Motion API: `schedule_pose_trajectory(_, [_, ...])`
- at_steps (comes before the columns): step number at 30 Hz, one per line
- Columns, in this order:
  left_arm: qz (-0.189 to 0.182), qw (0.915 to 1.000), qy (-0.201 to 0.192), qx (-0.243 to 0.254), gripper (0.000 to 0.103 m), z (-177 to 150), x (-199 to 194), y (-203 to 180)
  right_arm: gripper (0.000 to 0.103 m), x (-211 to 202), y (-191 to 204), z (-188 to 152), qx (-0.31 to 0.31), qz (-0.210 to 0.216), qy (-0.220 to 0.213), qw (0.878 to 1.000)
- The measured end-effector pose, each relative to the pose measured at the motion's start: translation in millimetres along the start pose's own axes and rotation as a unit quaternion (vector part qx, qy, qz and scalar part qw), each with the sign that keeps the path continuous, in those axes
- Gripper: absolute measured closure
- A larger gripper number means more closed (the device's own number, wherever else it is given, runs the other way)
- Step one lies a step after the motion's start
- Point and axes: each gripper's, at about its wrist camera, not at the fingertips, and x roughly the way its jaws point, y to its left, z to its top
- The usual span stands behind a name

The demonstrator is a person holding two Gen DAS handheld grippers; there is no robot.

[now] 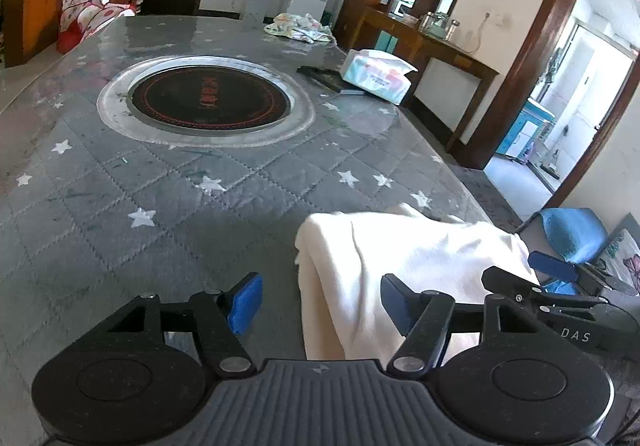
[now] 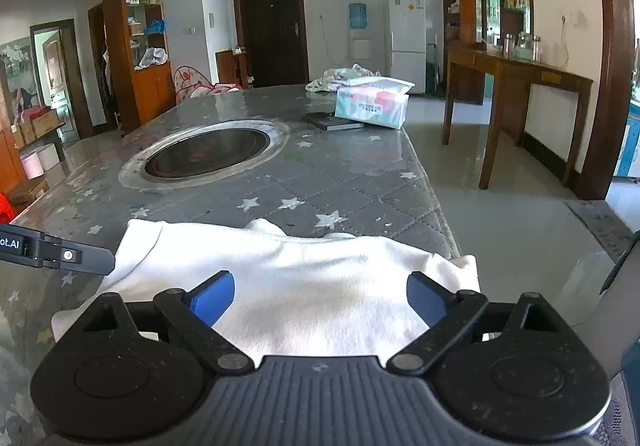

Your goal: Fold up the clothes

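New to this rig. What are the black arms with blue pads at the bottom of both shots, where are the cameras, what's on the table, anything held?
No robot here: a person carries a handheld two-finger gripper in each hand, with a fisheye camera on each looking forward along its fingers. One picture is from the left gripper, the other from the right gripper. The blue pieces are the finger pads.

Both stand open and hold nothing. A cream-white fabric garment lies at the near edge of the table with its grey star-patterned quilted cover.

Further back: a round black inset cooktop, a soft tissue pack, a flat dark book-like object and a crumpled patterned cloth.
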Motion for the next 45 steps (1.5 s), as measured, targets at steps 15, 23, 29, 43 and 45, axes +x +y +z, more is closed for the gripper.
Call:
schedule_pose_trajectory(15, [0.001, 0.9982, -0.041, 0.044, 0.003, -25.3, -37.4, -16.1, 0.000, -36.5, 13.2, -14.5, 0.005, 0.000, -0.042, 0.999])
schedule_pose_trajectory(23, [-0.012, 0.9965, -0.062, 0.055, 0.000, -36.0, -53.6, -19.6, 0.000, -48.5, 20.5, -23.3, 0.023, 0.006, -0.041, 0.999])
schedule_pose_trajectory(29, [-0.002, 0.9952, -0.073, 0.066, 0.000, -46.0, -62.7, -23.0, 0.000, -57.7, 22.0, -31.4, 0.035, 0.005, -0.041, 0.999])
schedule_pose_trajectory(43, [0.005, 0.9965, -0.042, 0.072, 0.000, -67.8, -71.1, -25.1, 0.000, -73.6, 35.2, -45.2, 0.027, 0.004, -0.030, 0.999])
schedule_pose_trajectory(45, [0.007, 0.9969, -0.037, 0.069, 0.000, -70.1, -72.0, -25.1, 0.000, -74.9, 38.5, -46.7, 0.021, 0.003, -0.027, 0.999])
